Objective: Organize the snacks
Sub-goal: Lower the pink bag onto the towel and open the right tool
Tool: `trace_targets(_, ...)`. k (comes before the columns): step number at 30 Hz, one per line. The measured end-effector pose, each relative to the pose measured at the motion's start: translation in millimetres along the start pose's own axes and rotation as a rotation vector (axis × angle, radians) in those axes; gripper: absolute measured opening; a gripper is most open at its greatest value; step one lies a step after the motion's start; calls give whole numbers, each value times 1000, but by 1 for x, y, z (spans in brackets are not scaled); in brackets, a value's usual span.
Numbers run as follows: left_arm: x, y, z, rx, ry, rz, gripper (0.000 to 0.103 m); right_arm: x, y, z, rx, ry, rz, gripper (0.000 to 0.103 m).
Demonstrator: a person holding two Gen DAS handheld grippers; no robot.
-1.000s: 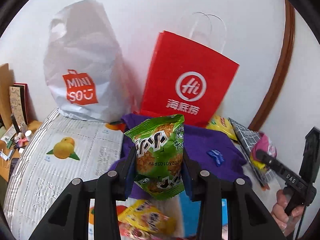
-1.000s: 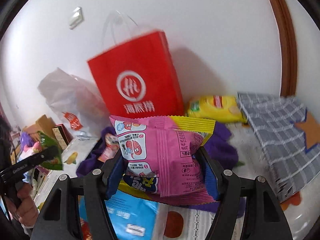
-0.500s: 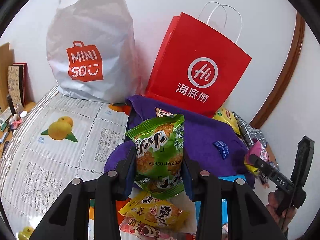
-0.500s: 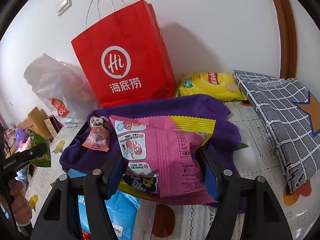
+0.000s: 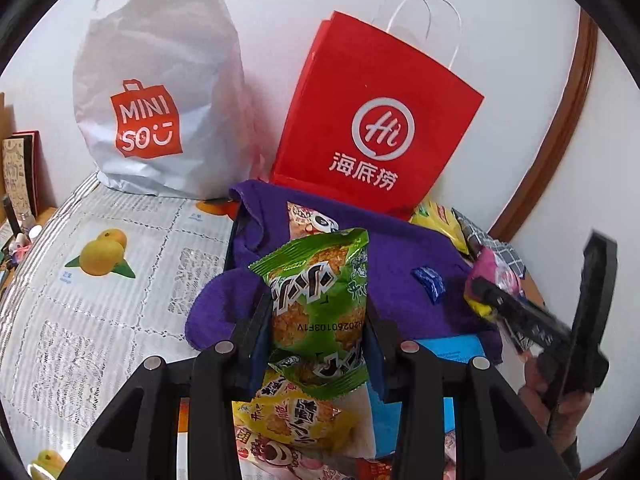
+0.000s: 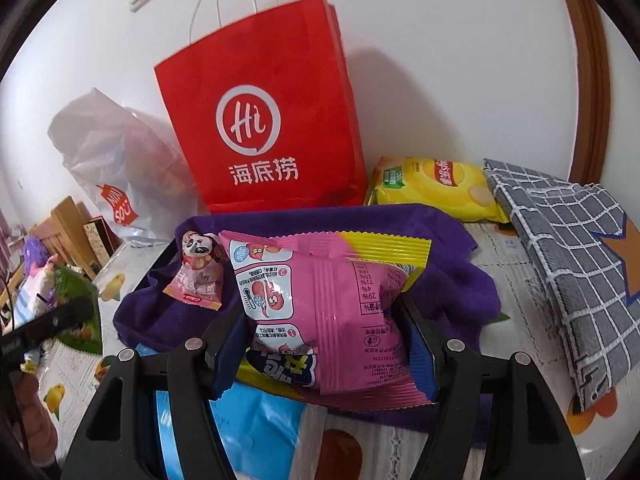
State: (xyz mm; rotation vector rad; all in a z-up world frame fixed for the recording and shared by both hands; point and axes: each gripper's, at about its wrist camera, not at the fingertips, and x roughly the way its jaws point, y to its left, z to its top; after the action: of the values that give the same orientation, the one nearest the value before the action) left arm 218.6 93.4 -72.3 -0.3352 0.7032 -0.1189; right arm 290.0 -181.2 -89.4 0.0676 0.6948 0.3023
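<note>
Left tool point(image 5: 318, 320) is gripping the green snack pack point(image 5: 318, 312) upright between its fingers. Right tool point(image 6: 324, 332) is clamping the pink snack pack point(image 6: 324, 312). Purple cloth point(image 6: 440, 280) is lying just ahead of both tools, red paper bag point(image 6: 260, 120) standing beyond it.

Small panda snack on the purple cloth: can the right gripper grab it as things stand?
Probably not yet. The right gripper is shut on the pink snack bag; the panda snack itself lies uncovered on the purple cloth.
</note>
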Motion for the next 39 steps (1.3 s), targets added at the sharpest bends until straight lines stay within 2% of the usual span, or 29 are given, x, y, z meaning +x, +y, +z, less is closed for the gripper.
trace_targets(6, 0, -5, -2, 21, -6, 1, 38, 25, -6, 2, 32, 60, 5, 69)
trace_targets(12, 9, -1, -3, 3, 30, -4, 38, 37, -9, -4, 25, 103, 22, 69)
trace_targets(26, 11, 3, -3, -22, 45, -27, 38, 43, -3, -10, 0, 99, -8, 70)
trace_targets(30, 12, 5, -3, -30, 50, -31, 38, 42, -2, -11, -4, 107, 7, 77)
trace_targets(39, 16, 3, -4, -19, 57, -21, 38, 23, -6, -12, 15, 68, 10, 80)
